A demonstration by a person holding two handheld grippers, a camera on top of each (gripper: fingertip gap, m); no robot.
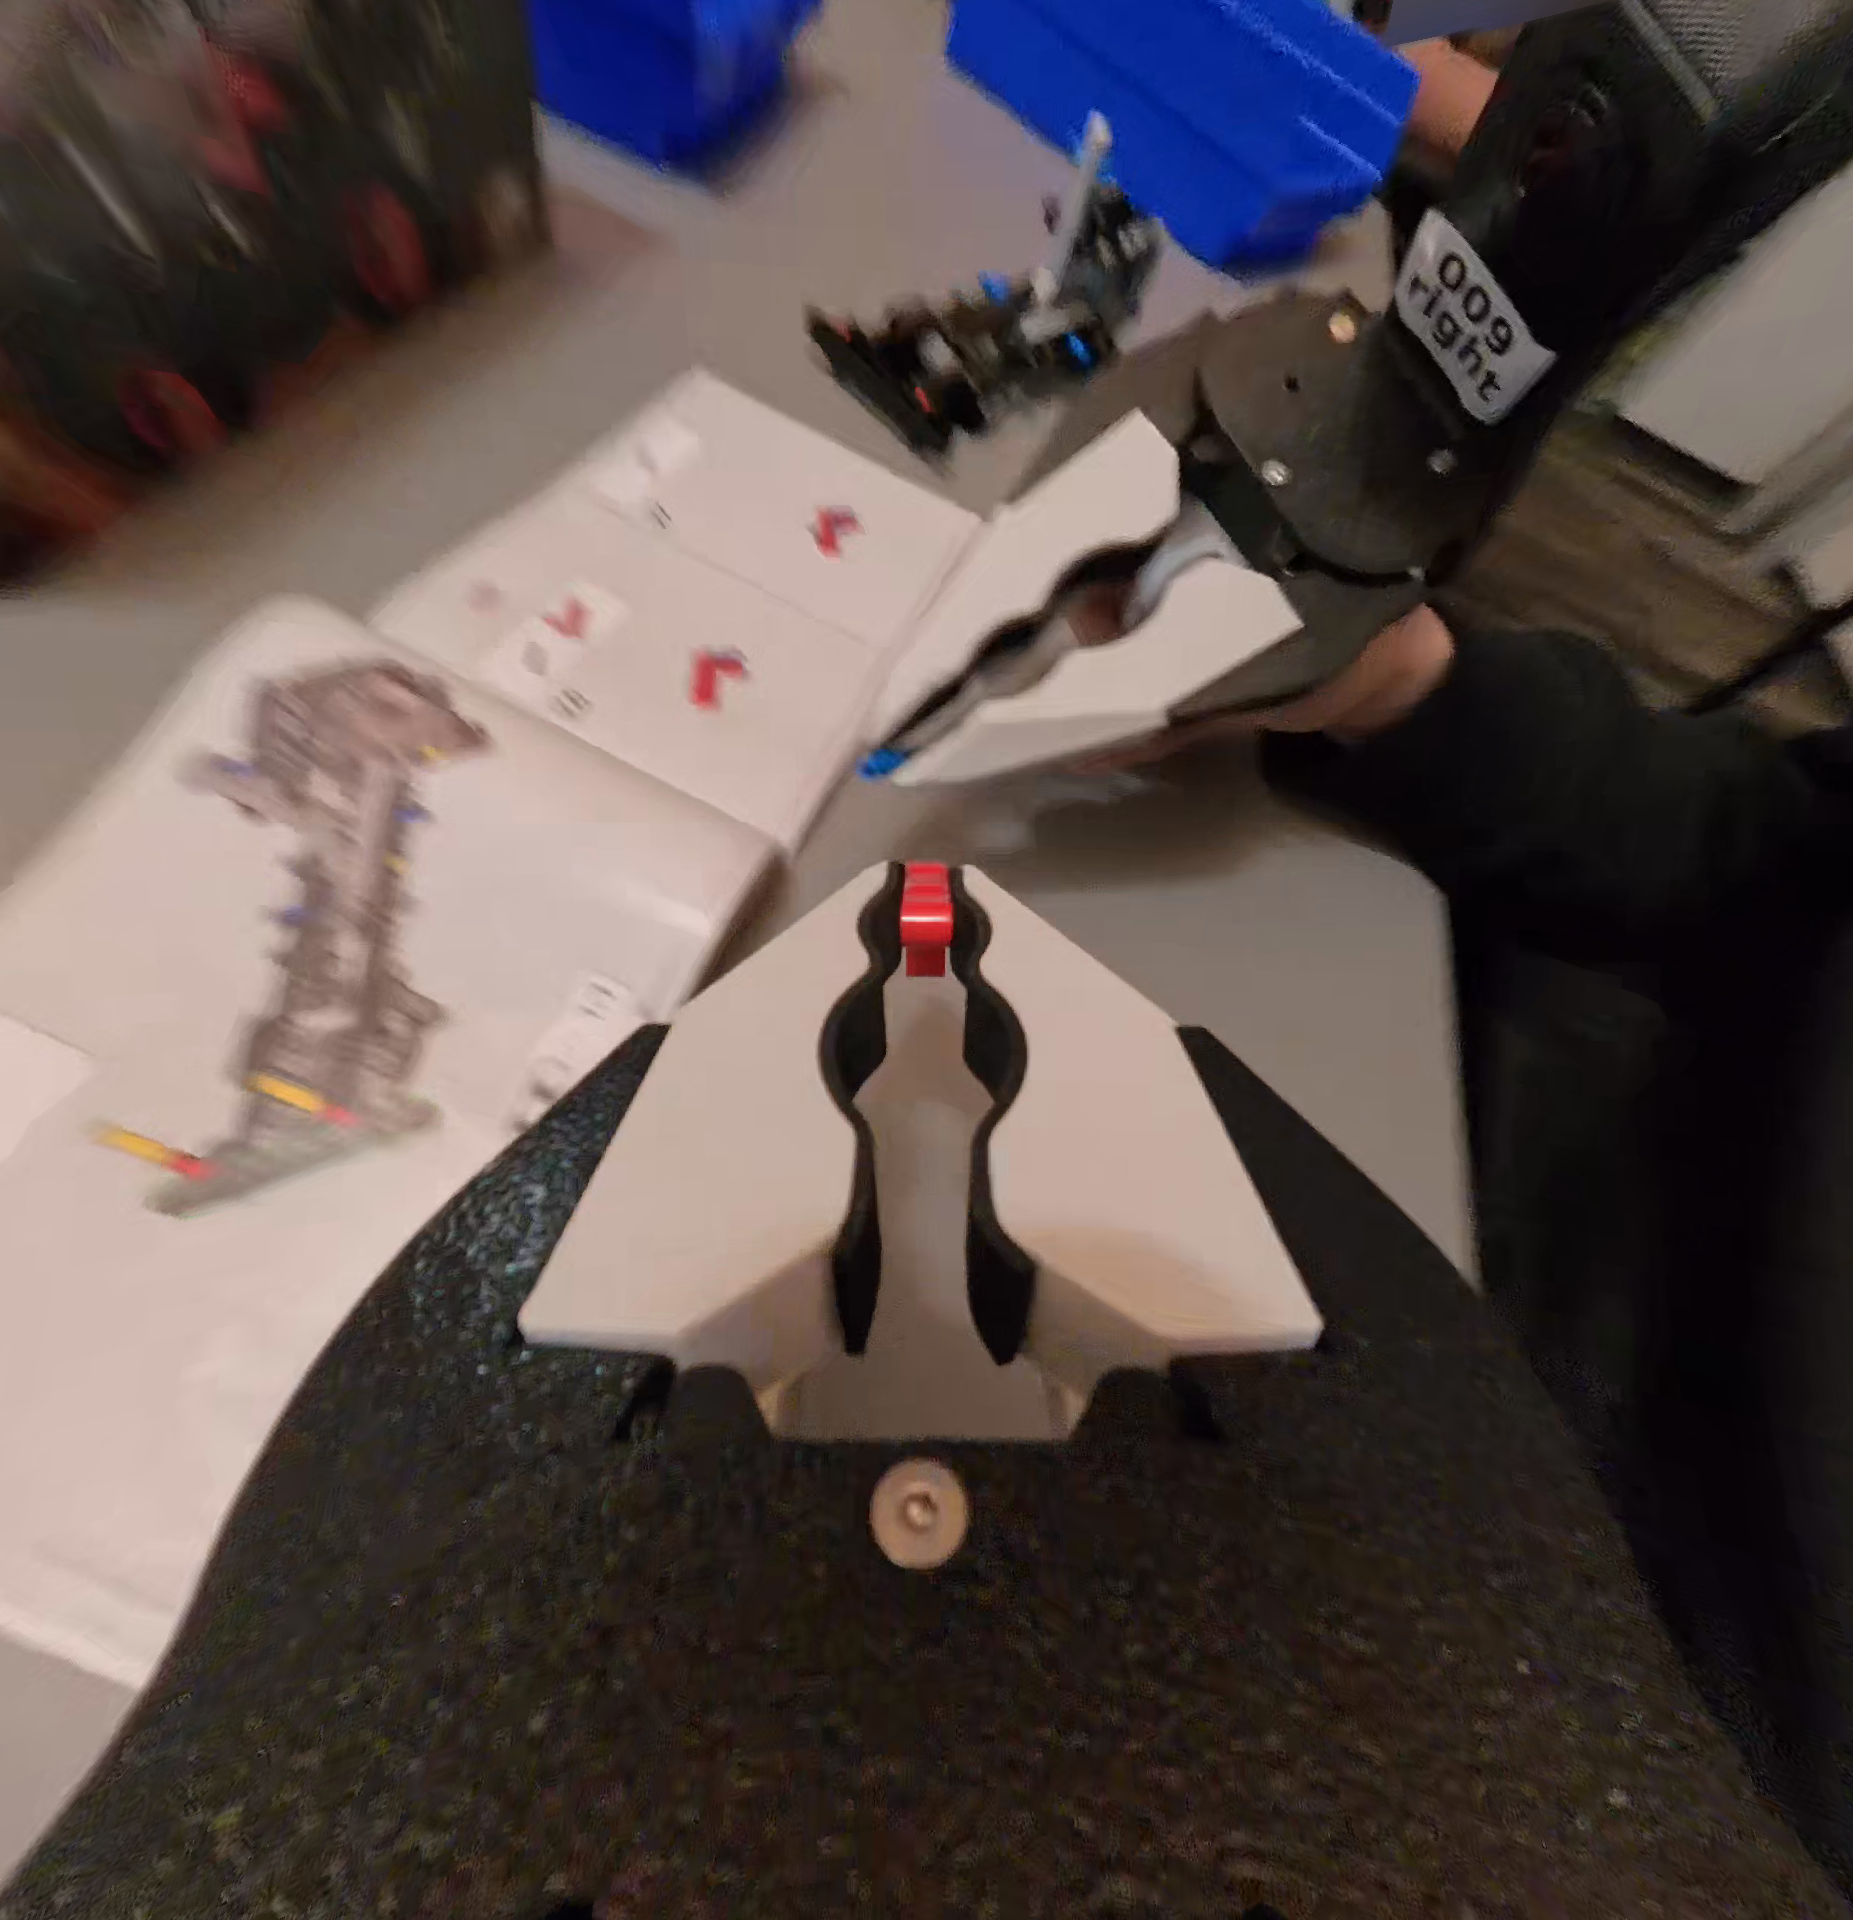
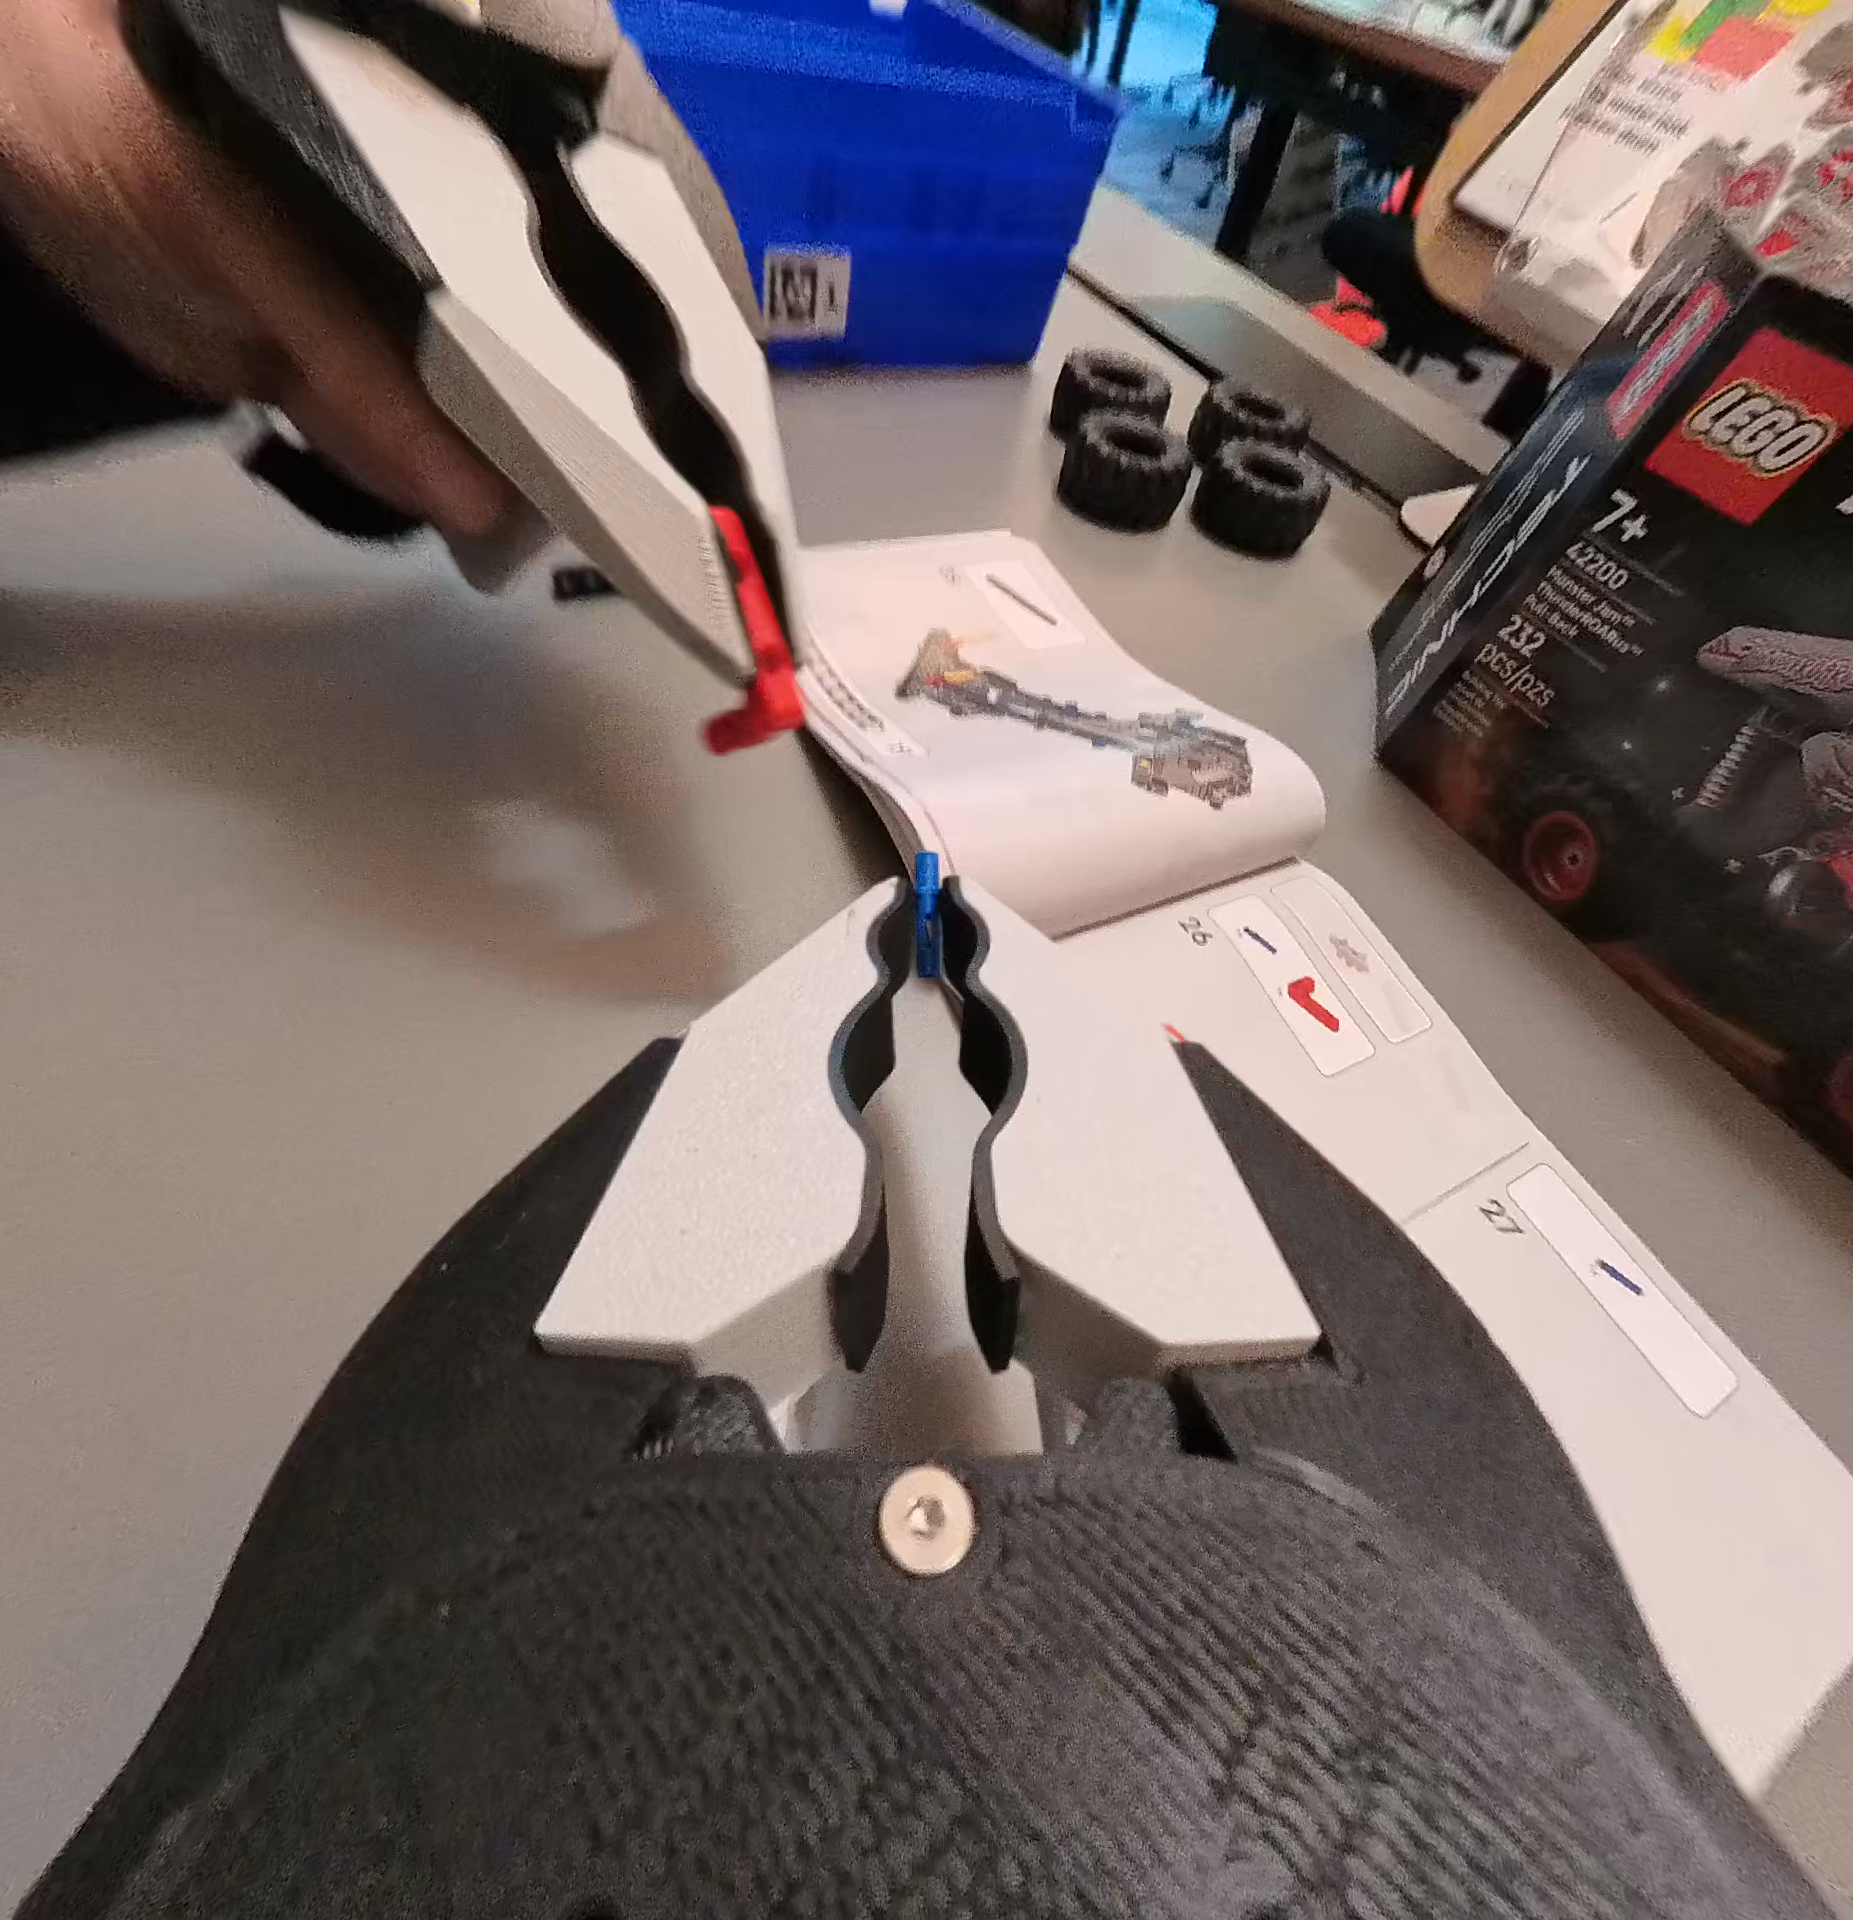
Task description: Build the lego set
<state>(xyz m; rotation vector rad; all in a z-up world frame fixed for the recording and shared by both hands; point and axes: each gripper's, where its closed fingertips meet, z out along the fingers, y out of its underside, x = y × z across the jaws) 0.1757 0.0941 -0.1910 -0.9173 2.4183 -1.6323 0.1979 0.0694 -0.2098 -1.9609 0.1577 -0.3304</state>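
Note:
My left gripper [image 1: 924,896] is shut on a small red L-shaped lego piece [image 1: 924,920], held above the grey table. It also shows in the right wrist view [image 2: 761,665] at upper left, with the red piece [image 2: 754,675] sticking out of its tips. My right gripper [image 2: 927,896] is shut on a thin blue pin [image 2: 927,914]. It shows in the left wrist view [image 1: 901,764] at the right, tips pointing left, with the blue pin [image 1: 880,764] at its tips. The part-built dark model [image 1: 963,332] lies at the back.
An open instruction booklet [image 1: 465,831] lies on the table [image 2: 278,935]; it also shows in the right wrist view [image 2: 1067,748]. Blue bins [image 1: 1192,114] stand at the back. Several black tyres [image 2: 1192,457] and the set's box [image 2: 1680,675] stand at the right.

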